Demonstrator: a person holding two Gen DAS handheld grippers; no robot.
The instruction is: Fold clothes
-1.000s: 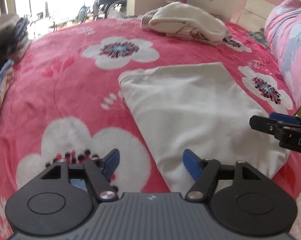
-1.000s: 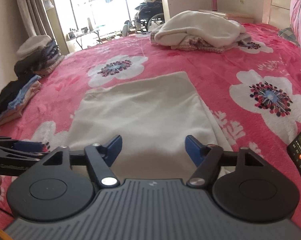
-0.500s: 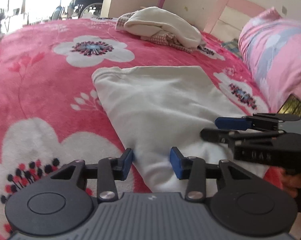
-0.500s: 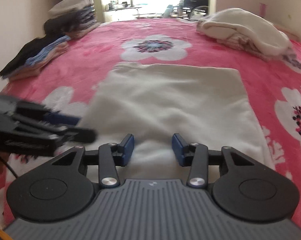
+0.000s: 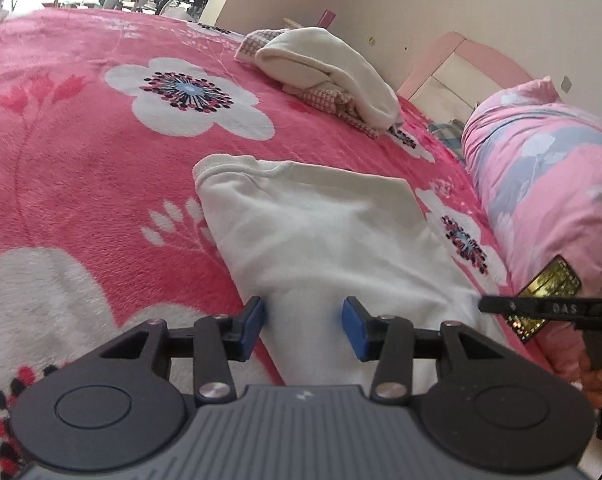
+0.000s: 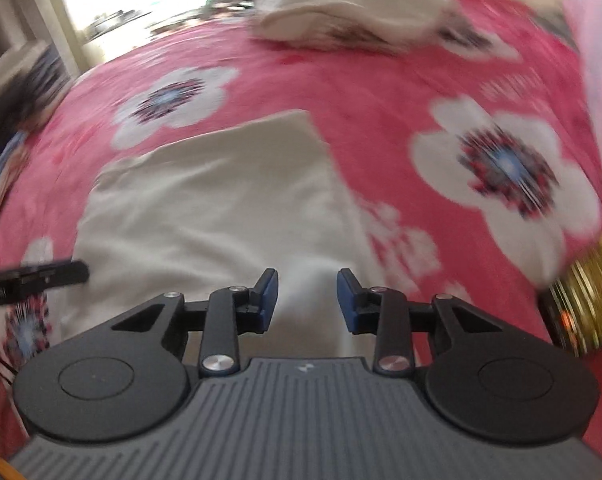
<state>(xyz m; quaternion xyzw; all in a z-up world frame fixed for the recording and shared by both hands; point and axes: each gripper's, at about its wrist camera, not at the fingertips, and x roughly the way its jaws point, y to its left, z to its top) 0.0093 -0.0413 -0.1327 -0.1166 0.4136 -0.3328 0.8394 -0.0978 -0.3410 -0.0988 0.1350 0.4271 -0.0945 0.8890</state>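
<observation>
- The right wrist view is smeared with blur; the heap of clothes (image 6: 349, 4) at the far edge of the bed (image 6: 373, 80) is barely readable there.
- Only the left wrist view shows that heap sharply, plus the pink quilt (image 5: 549, 184) along the bed's right edge.
- The cream garment (image 5: 321, 232) lies flat near the bed's near edge.
- Left gripper (image 5: 303, 330): jaws opening, a raised ridge of garment between them; whether the pads press it, I cannot tell.
- Right gripper (image 6: 307, 300): jaws closing around a garment fold, contact unclear.
- A phone (image 5: 545, 296) is partly hidden behind the right gripper's finger.
</observation>
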